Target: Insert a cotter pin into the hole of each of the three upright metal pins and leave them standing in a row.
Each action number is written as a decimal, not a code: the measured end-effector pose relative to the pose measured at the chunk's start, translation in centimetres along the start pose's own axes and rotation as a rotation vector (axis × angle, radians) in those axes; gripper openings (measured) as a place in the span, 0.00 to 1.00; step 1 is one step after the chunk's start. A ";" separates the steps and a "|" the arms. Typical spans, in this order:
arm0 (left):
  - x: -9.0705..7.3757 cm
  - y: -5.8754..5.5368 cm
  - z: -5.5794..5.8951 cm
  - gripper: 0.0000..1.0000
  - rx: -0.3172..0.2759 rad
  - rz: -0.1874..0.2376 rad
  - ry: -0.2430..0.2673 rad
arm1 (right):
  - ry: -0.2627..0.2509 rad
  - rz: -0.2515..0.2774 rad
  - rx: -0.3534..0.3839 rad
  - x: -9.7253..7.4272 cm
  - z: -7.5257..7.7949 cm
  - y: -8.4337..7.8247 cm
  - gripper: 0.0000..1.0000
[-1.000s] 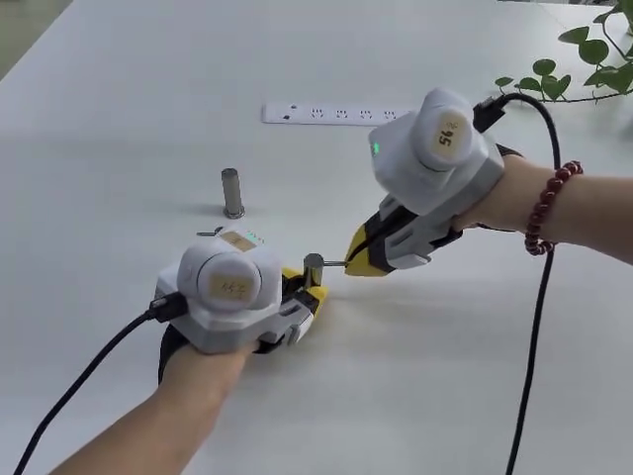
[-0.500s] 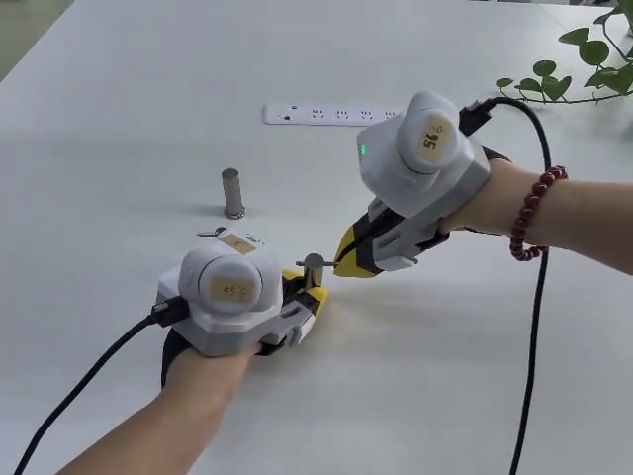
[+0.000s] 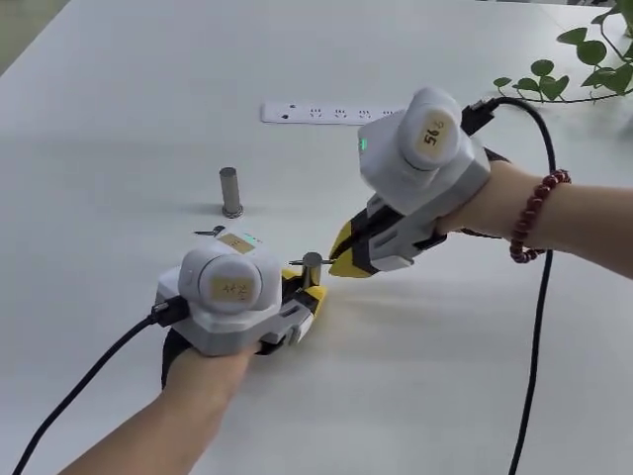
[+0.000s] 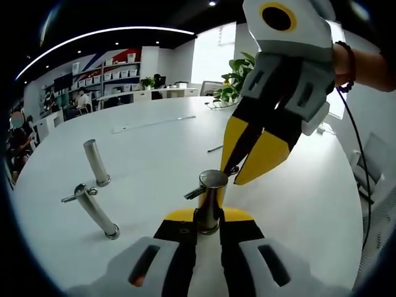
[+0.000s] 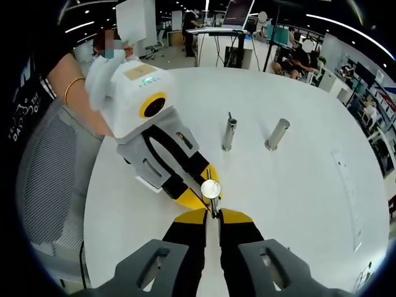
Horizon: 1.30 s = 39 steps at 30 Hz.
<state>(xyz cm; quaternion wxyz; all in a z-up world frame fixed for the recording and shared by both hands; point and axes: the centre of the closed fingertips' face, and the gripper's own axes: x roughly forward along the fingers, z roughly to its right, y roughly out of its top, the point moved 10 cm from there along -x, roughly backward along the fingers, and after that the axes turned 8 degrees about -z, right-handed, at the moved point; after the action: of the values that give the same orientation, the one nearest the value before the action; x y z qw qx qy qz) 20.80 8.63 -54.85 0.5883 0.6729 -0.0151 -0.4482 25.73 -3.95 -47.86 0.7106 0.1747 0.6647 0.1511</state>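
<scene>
While the left gripper (image 4: 210, 218) squeezes the bottom of one upright metal pin (image 4: 211, 189) on the white tabletop (image 3: 425, 386), the right gripper (image 5: 213, 216) is pinched tight on a thin cotter pin (image 4: 193, 193). The end of the cotter pin pokes out the far side of the metal pin's top, but the hole is too small to see. In the head view a second metal pin (image 4: 93, 207) is mostly hidden behind the left gripper, yet the left gripper view shows it with its own cotter pin through the top, next to a bare metal pin (image 3: 230, 192), and a plant (image 3: 593, 59) is cut off at the edge.
</scene>
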 end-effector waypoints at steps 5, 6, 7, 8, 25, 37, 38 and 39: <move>0.1 -0.1 0.0 0.12 0.000 0.001 0.002 | -0.017 0.016 0.021 -0.1 0.1 -0.2 0.00; 0.1 -0.1 0.0 0.12 0.001 0.000 0.003 | -0.016 0.021 0.030 0.0 0.1 -0.3 0.00; 0.1 -0.1 0.0 0.12 0.002 -0.001 0.004 | -0.015 0.022 0.031 0.0 0.1 -0.3 0.00; 0.1 -0.1 0.0 0.12 0.001 -0.001 0.004 | -0.017 0.026 0.035 0.1 0.1 -0.2 0.00; 0.2 -0.2 0.0 0.12 -0.008 -0.003 0.006 | -0.014 0.047 0.055 0.5 0.0 0.3 0.00; 0.2 -0.3 0.0 0.12 -0.010 -0.004 0.007 | -0.012 0.053 0.067 0.4 -0.4 0.5 0.00; 0.2 -0.3 0.0 0.12 -0.010 -0.004 0.009 | -0.011 0.054 0.073 0.4 -0.4 0.5 0.00; 0.2 -0.3 0.0 0.12 -0.010 -0.004 0.010 | -0.011 0.055 0.079 0.4 -0.5 0.5 0.00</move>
<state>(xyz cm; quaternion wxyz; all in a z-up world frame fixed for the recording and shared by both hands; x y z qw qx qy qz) 20.79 8.60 -55.19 0.5908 0.6720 -0.0085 -0.4464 25.29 -3.30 -47.98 0.7026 0.2214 0.6610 0.1432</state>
